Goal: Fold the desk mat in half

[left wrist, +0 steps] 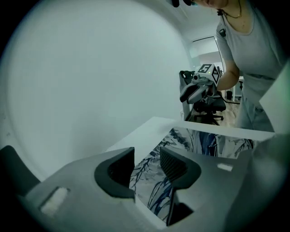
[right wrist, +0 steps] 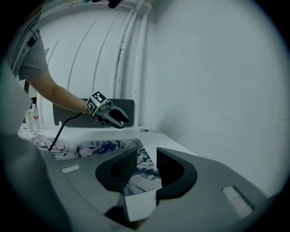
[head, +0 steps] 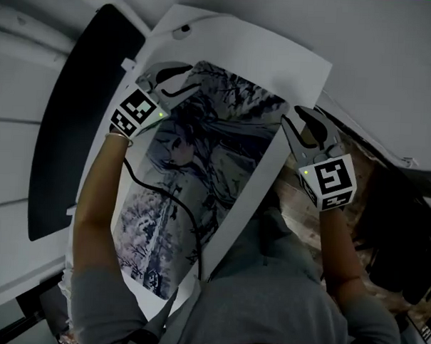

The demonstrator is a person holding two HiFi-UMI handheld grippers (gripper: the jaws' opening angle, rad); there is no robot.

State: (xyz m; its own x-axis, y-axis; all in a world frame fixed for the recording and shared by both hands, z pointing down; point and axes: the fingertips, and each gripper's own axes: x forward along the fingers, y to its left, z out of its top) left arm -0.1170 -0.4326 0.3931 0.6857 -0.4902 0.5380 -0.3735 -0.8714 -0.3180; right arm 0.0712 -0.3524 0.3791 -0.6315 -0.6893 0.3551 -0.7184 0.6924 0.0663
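Observation:
A desk mat (head: pixel 201 167) printed with a blue-grey anime figure lies flat on the white desk (head: pixel 277 56). My left gripper (head: pixel 178 84) hovers over the mat's far left corner, jaws apart, with the print (left wrist: pixel 204 140) showing through the gap and nothing pressed between the pads. My right gripper (head: pixel 292 120) is at the mat's far right corner, jaws also apart. In the right gripper view the mat's corner (right wrist: pixel 140 174) lies just below the gap of that gripper (right wrist: pixel 146 165). Each gripper view shows the other gripper across the mat: the right one (left wrist: pixel 190 93) and the left one (right wrist: pixel 118 118).
A black cable (head: pixel 158 186) runs from the left gripper across the mat. A dark panel (head: pixel 68 126) stands along the desk's left side, and a small dark object (head: pixel 182 31) lies at the desk's far end. A wall rises close behind. Bottles (right wrist: pixel 32 118) and an office chair (left wrist: pixel 208 106) stand beyond.

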